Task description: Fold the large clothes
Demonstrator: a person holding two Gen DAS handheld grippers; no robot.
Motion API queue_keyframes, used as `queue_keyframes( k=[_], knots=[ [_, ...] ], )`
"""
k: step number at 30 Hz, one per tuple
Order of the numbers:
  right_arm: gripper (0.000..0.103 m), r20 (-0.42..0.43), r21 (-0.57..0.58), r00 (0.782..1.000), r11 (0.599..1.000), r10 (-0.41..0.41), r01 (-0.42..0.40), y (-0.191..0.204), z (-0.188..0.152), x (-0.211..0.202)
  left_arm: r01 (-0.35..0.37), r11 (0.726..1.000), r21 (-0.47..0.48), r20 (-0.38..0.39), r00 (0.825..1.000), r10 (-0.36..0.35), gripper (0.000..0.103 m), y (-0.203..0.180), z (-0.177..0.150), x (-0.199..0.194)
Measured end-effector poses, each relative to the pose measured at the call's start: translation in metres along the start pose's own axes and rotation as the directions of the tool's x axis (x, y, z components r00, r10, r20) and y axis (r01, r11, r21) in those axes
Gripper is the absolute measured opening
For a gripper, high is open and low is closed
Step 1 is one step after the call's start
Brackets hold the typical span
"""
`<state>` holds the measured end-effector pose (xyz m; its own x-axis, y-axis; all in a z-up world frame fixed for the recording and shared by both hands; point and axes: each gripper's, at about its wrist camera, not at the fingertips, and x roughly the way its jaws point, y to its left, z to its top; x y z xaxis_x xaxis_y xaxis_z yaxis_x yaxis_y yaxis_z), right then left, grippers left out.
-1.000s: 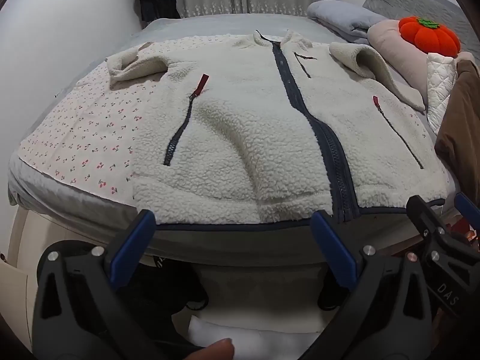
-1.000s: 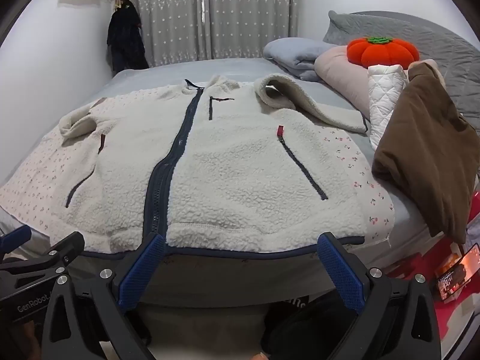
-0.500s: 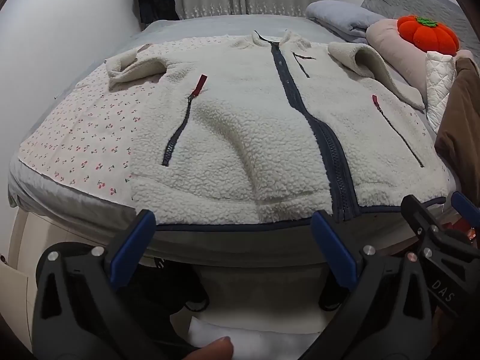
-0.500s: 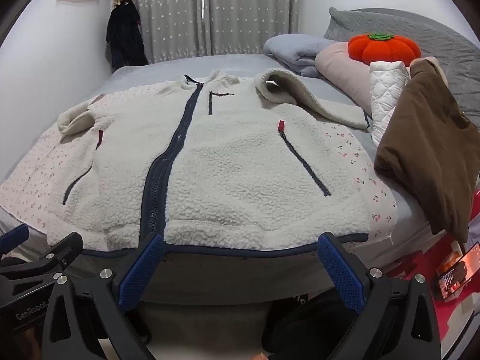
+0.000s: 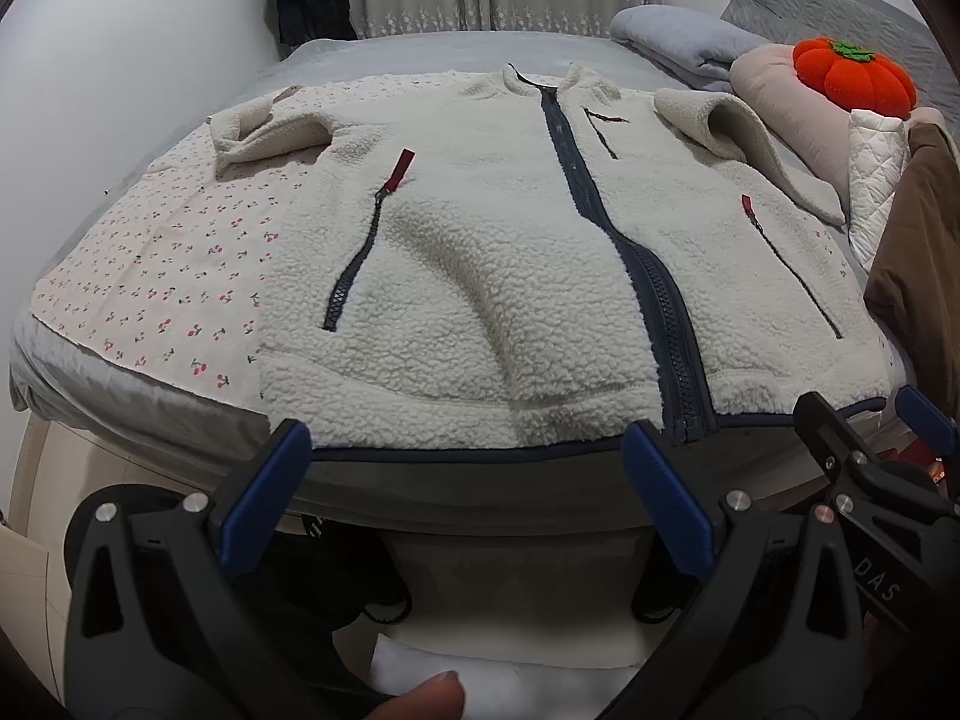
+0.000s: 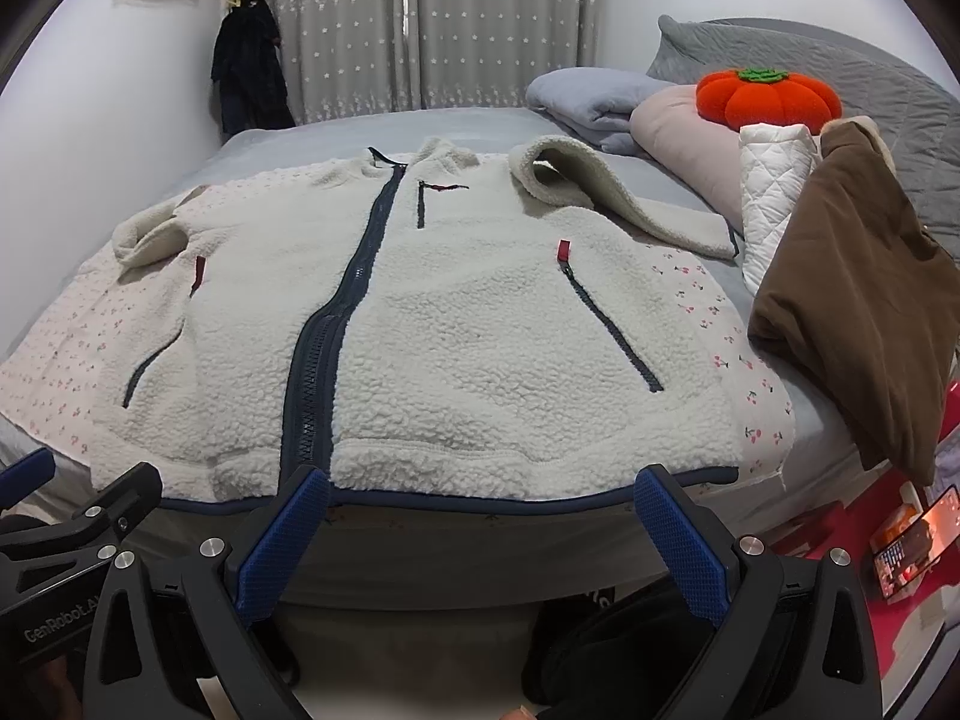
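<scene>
Bedroom scene: cream fleece jacket (image 5: 492, 276) lies flat, front up and zipped, across the middle of both views on a cherry-print cloth (image 5: 162, 276) spread over a grey bed (image 6: 336, 126). Jacket's navy hem sits at the near bed edge; one sleeve is bunched at left, the other folded over at upper right. Left gripper (image 5: 462, 468) in lower frame, blue pads spread wide apart, holding nothing, just short of the hem. Right gripper (image 6: 480, 510) likewise, jaws wide and empty, near the hem. Upper right of frame: orange pumpkin cushion (image 6: 768, 99) on a pink pillow (image 6: 678, 132), folded grey blanket (image 6: 588, 96), white quilted item (image 6: 774, 180), brown garment (image 6: 864, 294). Grey starred curtains (image 6: 468, 24) at top, dark clothing (image 6: 249, 72) hanging on the white wall upper left.
</scene>
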<state>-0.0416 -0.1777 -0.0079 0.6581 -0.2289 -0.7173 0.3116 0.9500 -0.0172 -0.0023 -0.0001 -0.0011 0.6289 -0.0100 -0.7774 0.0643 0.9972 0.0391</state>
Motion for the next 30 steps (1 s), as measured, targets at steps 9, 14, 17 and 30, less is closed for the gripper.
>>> queue_keyframes(
  k=[9,14,17,30],
  knots=[
    [0.103,0.013,-0.001,1.0,1.0,-0.003,0.003,0.0015,0.0018,-0.0039,-0.003,1.0,-0.002,0.003,1.0,0.003,0.103,0.0018,0.0002,-0.0004],
    [0.103,0.018,0.001,1.0,1.0,-0.007,0.007,0.0014,0.0017,-0.0061,-0.006,1.0,-0.007,0.005,1.0,0.006,0.103,0.0044,-0.0001,-0.0012],
    [0.103,0.018,0.001,1.0,1.0,-0.007,0.007,0.0018,0.0017,-0.0064,-0.012,1.0,-0.008,0.008,1.0,0.012,0.103,0.004,-0.0004,-0.0022],
    [0.103,0.005,-0.005,1.0,1.0,-0.013,0.013,0.0044,0.0006,-0.0029,-0.024,0.999,-0.028,0.008,1.0,0.024,0.103,0.01,0.0021,0.0003]
  ],
)
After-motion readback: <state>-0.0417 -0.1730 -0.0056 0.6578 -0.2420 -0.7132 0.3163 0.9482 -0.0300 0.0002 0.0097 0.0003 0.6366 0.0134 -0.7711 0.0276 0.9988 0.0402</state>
